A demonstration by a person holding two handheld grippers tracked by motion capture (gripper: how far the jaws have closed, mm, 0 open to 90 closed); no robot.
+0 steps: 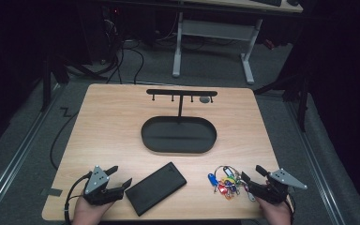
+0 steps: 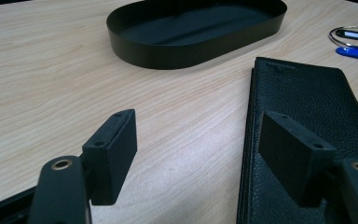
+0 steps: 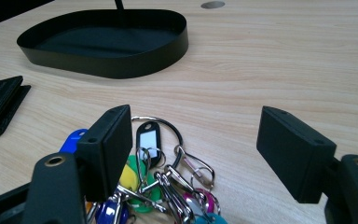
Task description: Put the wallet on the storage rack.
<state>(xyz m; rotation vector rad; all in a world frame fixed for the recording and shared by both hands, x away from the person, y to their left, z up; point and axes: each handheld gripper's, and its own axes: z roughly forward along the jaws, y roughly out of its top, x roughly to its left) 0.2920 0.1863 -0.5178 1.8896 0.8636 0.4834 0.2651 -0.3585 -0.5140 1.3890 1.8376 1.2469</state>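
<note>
Keys (image 3: pixel 168 182) on their ring lie on the tabletop (image 1: pixel 112 122) between the wide-apart fingers of the right gripper (image 1: pixel 251 176), not picked up yet; the left gripper (image 1: pixel 121 177), fingers apart too, waits by the black wallet (image 1: pixel 155 188); the tray (image 1: pixel 146 136) holds nothing.

Both hand-held grippers (image 1: pixel 117 176) (image 1: pixel 249 174) agape, low

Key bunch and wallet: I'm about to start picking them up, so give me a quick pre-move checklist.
1. Left gripper open: ok.
2. Right gripper open: ok.
3. Key bunch between the right jaws: ok, toward the left jaw.
4. Wallet between the left jaws: not ok, only its edge; the right jaw is over its cover.
5. Oval tray empty: ok.
6. Rack hooks bare: ok.
</note>
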